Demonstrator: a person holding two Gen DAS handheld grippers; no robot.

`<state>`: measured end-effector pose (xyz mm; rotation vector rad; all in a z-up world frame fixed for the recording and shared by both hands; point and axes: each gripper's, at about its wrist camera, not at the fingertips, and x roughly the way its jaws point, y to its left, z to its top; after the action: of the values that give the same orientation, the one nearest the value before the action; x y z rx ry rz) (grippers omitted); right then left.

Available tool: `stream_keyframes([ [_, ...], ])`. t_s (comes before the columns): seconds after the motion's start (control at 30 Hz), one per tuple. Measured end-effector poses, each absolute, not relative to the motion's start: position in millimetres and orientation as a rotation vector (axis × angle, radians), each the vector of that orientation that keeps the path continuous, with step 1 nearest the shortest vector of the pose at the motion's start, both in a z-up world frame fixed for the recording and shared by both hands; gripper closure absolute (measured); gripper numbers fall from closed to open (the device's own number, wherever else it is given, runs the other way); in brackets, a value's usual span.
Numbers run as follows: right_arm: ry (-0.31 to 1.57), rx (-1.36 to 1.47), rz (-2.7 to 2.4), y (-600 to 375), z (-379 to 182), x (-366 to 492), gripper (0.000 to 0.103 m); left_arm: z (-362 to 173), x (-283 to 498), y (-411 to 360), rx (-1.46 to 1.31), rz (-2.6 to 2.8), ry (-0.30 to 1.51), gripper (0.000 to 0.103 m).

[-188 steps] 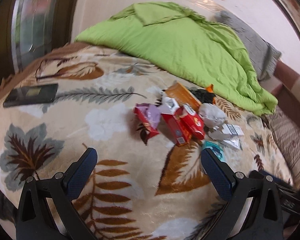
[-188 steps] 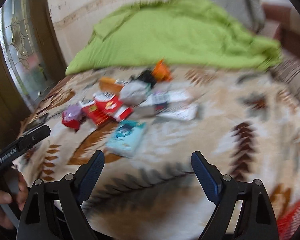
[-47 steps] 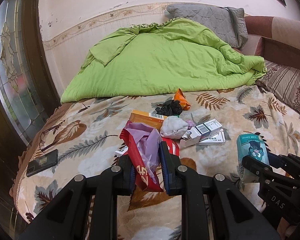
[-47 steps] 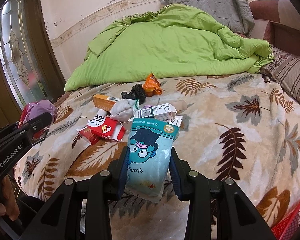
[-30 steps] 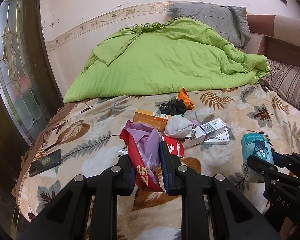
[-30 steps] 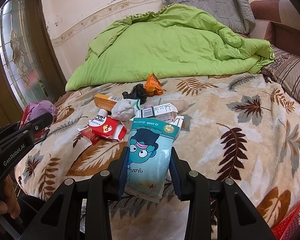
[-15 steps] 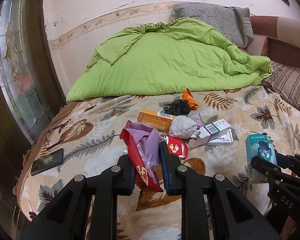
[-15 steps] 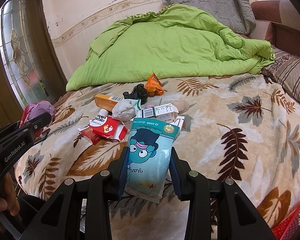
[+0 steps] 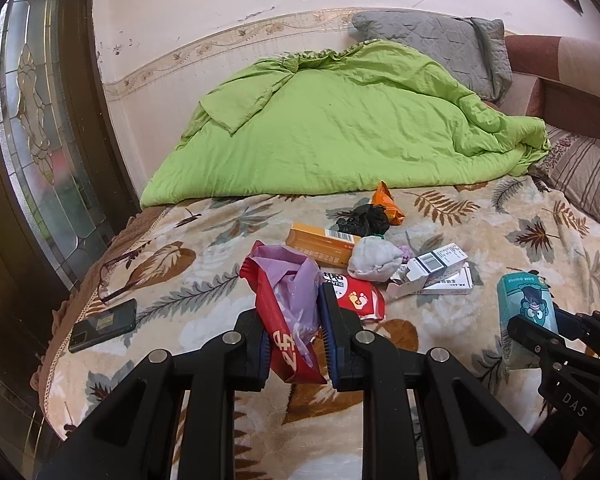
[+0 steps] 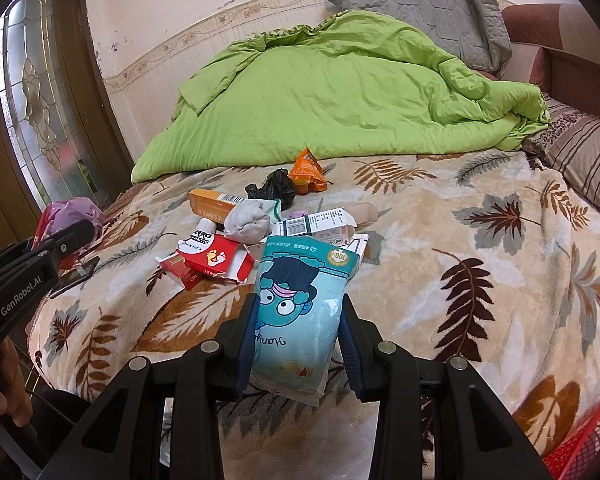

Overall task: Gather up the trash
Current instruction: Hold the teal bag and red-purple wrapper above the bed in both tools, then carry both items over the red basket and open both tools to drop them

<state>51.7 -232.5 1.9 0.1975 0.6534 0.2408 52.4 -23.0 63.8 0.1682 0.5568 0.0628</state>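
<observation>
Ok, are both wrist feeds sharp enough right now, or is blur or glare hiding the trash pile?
Left wrist view: sharp, even daylight, no glare on the red wrapper in the left gripper; strong fisheye bending at the edges. Right wrist view: also sharp; the teal packet in the right gripper reads clearly, and only the red basket at the corner is smeared.

Left gripper [image 9: 294,346]: black moulded frame with two angular arms, each carrying round silver screw heads along its upper face. Fingers [image 9: 329,338] bear dark blue ribbed pads. Right gripper [image 10: 298,344]: identical construction, with the same silver screws behind the pads. White lettering "GenRobot.AI" marks one flank of the frame, "DAS" the other.
</observation>
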Motion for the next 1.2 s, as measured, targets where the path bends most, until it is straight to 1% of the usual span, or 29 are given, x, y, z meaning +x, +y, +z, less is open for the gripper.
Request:
stream_keyframes([
  [0.93, 0.647, 0.206, 0.243, -232.7, 6.1, 51.6, 0.062, 68.7, 44.9, -15.6, 0.134, 0.063, 0.540, 0.083],
  [1.03, 0.652, 0.237, 0.257, -240.2, 10.8, 45.9, 0.062, 72.9, 38.9, -23.2, 0.123, 0.006, 0.528, 0.083],
  [1.2, 0.625, 0.275, 0.237, -269.0, 25.7, 23.0, 0.062, 77.8, 22.8, -57.0, 0.138, -0.155, 0.516, 0.083],
])
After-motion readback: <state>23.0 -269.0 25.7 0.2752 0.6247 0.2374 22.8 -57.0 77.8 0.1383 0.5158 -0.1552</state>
